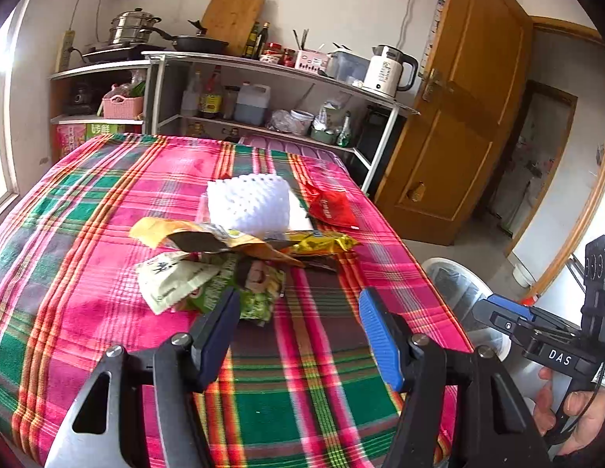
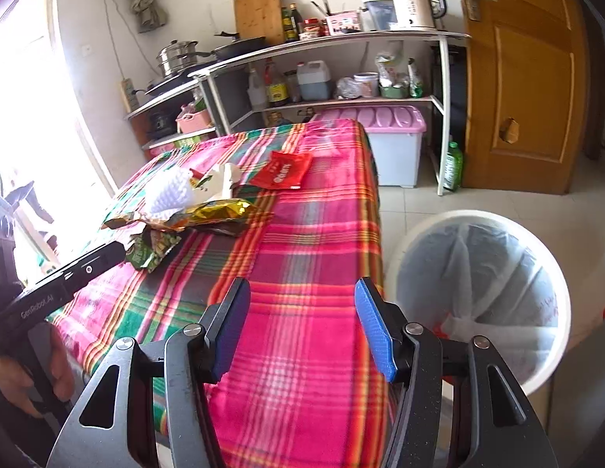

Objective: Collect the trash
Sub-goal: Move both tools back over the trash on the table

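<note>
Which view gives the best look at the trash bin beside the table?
The right wrist view. There the trash bin shows its whole white rim and the plastic liner inside, standing on the floor off the table's right edge. The left wrist view catches only a strip of its rim and liner, partly hidden behind the right tool.

Plaid tablecloth (image 2: 310,257) over table, centre frame. Metal shelf rack (image 2: 341,41) against white wall at 12 o'clock, kettle (image 2: 413,4) on top. Wooden door (image 2: 524,78) at 2 o'clock. Tiled floor (image 2: 497,201). Blown-out window light (image 2: 33,117) at 9 o'clock.
</note>
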`<state>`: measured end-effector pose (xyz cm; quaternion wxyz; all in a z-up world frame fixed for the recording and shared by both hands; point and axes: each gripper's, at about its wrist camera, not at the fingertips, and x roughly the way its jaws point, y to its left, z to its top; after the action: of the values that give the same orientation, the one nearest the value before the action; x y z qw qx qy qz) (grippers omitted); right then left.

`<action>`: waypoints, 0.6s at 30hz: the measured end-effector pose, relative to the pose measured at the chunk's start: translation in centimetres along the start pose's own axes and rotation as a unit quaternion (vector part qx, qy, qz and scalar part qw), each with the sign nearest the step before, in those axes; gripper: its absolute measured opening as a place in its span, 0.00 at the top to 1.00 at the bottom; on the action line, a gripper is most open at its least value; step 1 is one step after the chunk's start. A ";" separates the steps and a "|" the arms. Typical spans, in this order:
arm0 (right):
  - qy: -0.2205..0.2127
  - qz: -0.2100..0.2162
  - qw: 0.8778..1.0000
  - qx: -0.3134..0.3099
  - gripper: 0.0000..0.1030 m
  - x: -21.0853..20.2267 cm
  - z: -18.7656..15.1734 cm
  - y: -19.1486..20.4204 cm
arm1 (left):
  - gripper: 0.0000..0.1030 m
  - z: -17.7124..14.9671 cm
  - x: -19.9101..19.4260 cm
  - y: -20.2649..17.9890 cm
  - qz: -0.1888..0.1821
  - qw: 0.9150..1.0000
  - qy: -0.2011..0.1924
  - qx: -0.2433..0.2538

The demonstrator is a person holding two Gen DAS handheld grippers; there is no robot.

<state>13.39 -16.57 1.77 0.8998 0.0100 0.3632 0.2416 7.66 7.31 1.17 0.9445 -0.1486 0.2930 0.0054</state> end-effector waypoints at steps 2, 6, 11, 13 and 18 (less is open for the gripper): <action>0.000 0.005 1.000 -0.008 0.45 0.6 0.4 0.7 | 0.36 0.4 0.1 1.2 0.008 1.000 -0.001 -0.014; 0.002 0.014 1.000 -0.019 0.45 1.9 1.3 1.8 | 0.33 1.0 0.7 3.6 0.020 0.999 0.000 -0.046; 0.004 0.021 0.999 -0.028 0.45 3.2 2.4 2.8 | 0.30 1.8 1.8 5.5 0.030 0.996 0.003 -0.083; 0.004 0.024 0.999 -0.033 0.45 3.8 2.9 3.2 | 0.30 2.1 2.4 6.1 0.029 0.995 0.007 -0.096; 0.005 0.030 0.998 -0.049 0.45 5.4 4.1 3.8 | 0.30 2.8 3.6 6.8 0.020 0.992 0.012 -0.120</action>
<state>17.75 -10.18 2.03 0.8898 -0.0249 0.3548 0.2858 11.48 14.33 -0.52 0.9159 -0.2549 0.3046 0.0580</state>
